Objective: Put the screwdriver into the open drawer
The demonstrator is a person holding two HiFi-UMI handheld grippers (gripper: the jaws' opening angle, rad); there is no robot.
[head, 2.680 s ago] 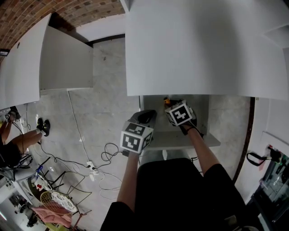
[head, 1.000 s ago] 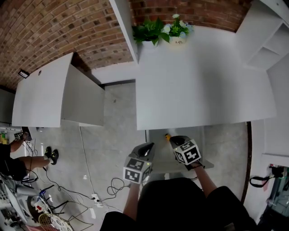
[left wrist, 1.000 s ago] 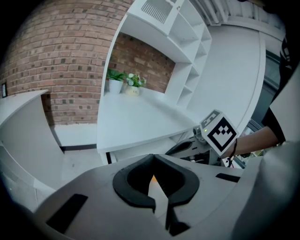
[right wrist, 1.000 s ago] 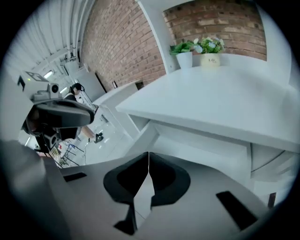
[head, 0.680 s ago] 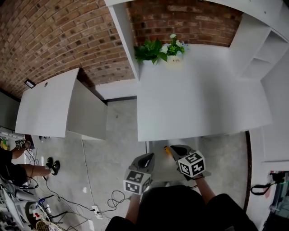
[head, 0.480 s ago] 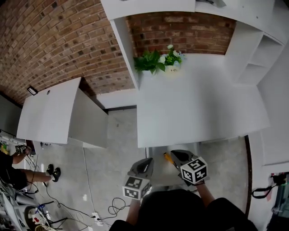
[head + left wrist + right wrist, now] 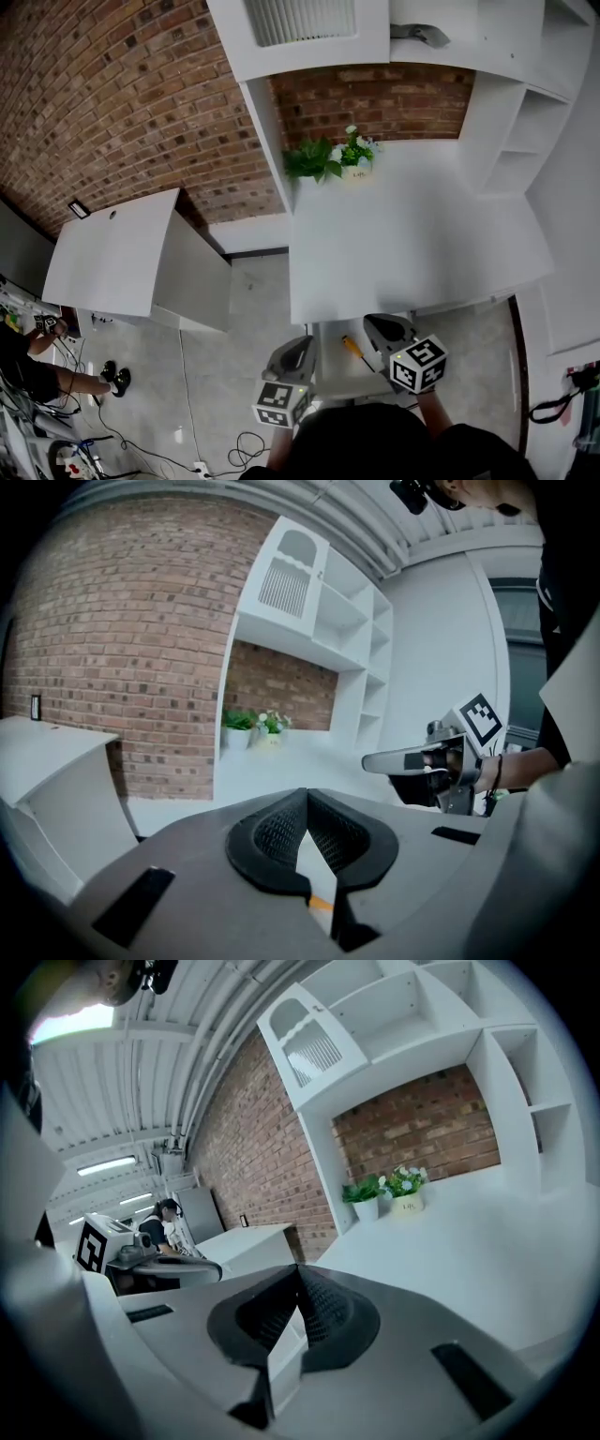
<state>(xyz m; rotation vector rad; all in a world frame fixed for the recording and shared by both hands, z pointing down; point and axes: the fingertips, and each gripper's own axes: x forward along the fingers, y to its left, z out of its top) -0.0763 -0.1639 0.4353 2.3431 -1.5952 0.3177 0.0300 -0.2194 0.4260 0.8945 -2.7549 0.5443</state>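
- Screwdriver (image 7: 352, 346), head view: already lying in the open drawer (image 7: 339, 373), just under the worktop (image 7: 403, 234) edge. On a slant, yellow handle end toward the worktop.
- Same view: sits between the left gripper (image 7: 303, 344) and the right gripper (image 7: 374, 323), lower than both and touching neither. Looks a touch closer to the right one.
- Left gripper view: fingers (image 7: 272, 832) pinched tip to tip, nothing held. Orange sliver showing through the gap lower down, likely the handle, so below and slightly ahead.
- Right gripper view: fingers (image 7: 328, 1312) closed too, empty, aimed out over the bare worktop toward the plants (image 7: 380, 1190).
- Guessing job done here, so no grab needed. At most, shutting the drawer.
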